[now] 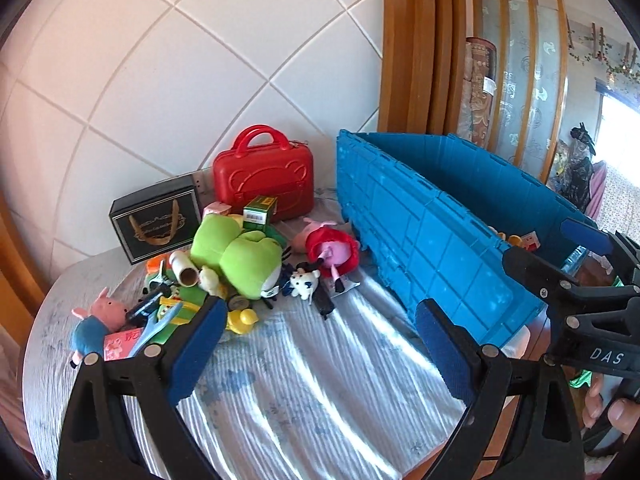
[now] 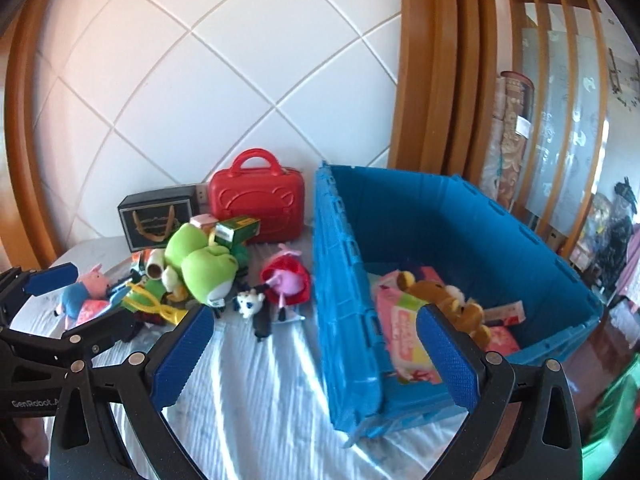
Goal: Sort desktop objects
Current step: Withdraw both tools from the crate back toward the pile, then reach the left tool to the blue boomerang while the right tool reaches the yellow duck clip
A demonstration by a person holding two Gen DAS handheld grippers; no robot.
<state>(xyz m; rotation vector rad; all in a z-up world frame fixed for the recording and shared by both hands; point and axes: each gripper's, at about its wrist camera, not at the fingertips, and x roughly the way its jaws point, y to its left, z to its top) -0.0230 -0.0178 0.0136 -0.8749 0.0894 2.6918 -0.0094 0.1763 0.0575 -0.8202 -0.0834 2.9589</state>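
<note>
A pile of toys lies on the cloth-covered table: a green frog plush (image 1: 240,256) (image 2: 204,264), a pink pig in red (image 1: 334,252) (image 2: 286,280), a pig in blue (image 1: 96,320) (image 2: 80,292), a small cow toy (image 1: 304,282) (image 2: 249,302), a yellow duck (image 1: 242,320). A blue crate (image 1: 432,232) (image 2: 344,280) on the right holds a brown plush (image 2: 452,300) and pink packs (image 2: 404,332). My left gripper (image 1: 320,344) is open and empty above the cloth. My right gripper (image 2: 316,356) is open and empty over the crate's near wall.
A red carry case (image 1: 264,176) (image 2: 258,204) and a black gift box (image 1: 158,216) (image 2: 154,216) stand at the back by the tiled wall. A green carton (image 1: 260,212) (image 2: 238,232) rests on the pile. Wooden door frame lies behind the crate.
</note>
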